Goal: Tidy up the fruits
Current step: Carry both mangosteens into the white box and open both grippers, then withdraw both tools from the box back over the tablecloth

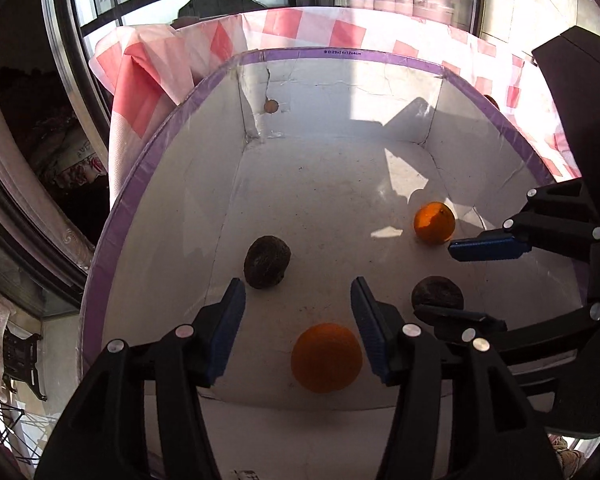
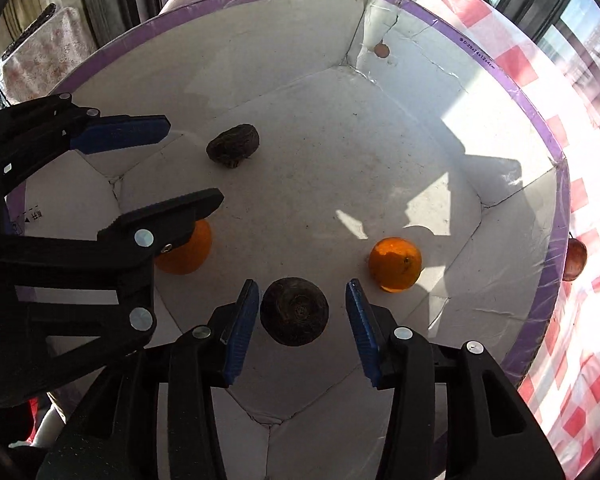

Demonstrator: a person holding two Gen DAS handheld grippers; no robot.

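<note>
White cardboard lines the purple-rimmed box (image 1: 172, 120) holding four fruits.

Left wrist view: the left gripper (image 1: 298, 312) stands wide apart, low centre of frame, clasping nothing. An orange (image 1: 326, 357) lies between its blue pads, touching neither. A dark fruit (image 1: 267, 262) sits just beyond the left pad. A second orange (image 1: 435, 222) lies at right, near the right gripper's upper finger.

Right wrist view: the right gripper (image 2: 302, 312) is likewise spread, empty. A dark round fruit (image 2: 294, 311) lies between its fingers, clear of both. A red fruit (image 2: 576, 258) rests outside the box on the checked cloth (image 2: 580, 360), right edge.
</note>
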